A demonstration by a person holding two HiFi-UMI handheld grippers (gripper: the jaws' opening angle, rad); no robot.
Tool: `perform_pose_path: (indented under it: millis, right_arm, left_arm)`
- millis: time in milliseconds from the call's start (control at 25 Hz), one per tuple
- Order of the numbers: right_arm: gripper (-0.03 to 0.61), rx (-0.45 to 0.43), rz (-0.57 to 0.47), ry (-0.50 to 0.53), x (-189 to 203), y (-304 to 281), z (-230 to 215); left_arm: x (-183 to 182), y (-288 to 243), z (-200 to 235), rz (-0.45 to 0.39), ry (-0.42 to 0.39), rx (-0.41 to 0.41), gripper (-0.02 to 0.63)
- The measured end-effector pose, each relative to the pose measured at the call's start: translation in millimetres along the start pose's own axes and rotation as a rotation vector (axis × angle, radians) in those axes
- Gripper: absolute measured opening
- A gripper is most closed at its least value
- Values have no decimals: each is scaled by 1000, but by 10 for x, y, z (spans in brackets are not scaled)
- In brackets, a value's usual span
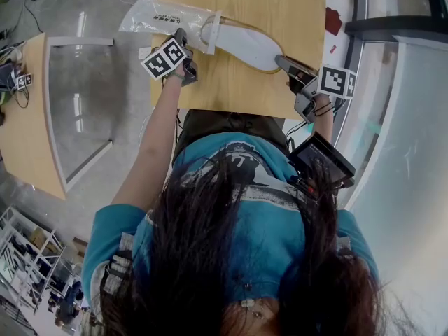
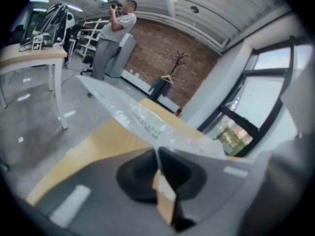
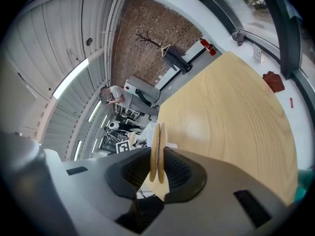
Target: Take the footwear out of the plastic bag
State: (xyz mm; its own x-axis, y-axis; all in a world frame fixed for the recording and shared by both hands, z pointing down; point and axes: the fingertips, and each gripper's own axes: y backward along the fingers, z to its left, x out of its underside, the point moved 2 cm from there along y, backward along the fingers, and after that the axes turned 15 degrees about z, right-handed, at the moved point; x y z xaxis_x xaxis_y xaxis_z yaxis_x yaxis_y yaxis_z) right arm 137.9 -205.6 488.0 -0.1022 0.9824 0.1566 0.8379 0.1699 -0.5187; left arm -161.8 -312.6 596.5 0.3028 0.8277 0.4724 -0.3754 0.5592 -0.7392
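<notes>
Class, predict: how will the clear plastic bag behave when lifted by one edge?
Probably floppy: the plastic bag is thin, wrinkled film pinched flat in the left gripper. Likely light; it looks glossy, so it may slip off the footwear.

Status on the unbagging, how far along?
Done: left gripper is clamped on the plastic bag, and right gripper grips the slippers at their exposed end. In hand: slippers mostly out, far end inside the bag mouth. Left: pull fully clear.
</notes>
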Motion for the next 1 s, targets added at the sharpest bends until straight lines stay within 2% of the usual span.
perform_pose_path:
  millis: [200, 320, 520, 720, 1000]
  right_arm:
    - [83, 26, -1, -1, -5, 45, -9]
    - [80, 33, -29, -16, -27, 144, -25]
    - [77, -13, -141, 26, -278, 297, 88]
    - [76, -40, -236, 1, -465, 420, 224]
    - [75, -127, -286, -2, -523, 442, 354]
  left_arm:
    - [-153, 86, 279, -44, 14, -130, -2]
    - [-163, 128, 373, -56, 43, -162, -2]
    - [-110, 72, 397, -35, 77, -135, -2]
    - [59, -64, 250, 13, 156, -45, -2]
    - [346, -319, -184, 74, 244, 64, -2]
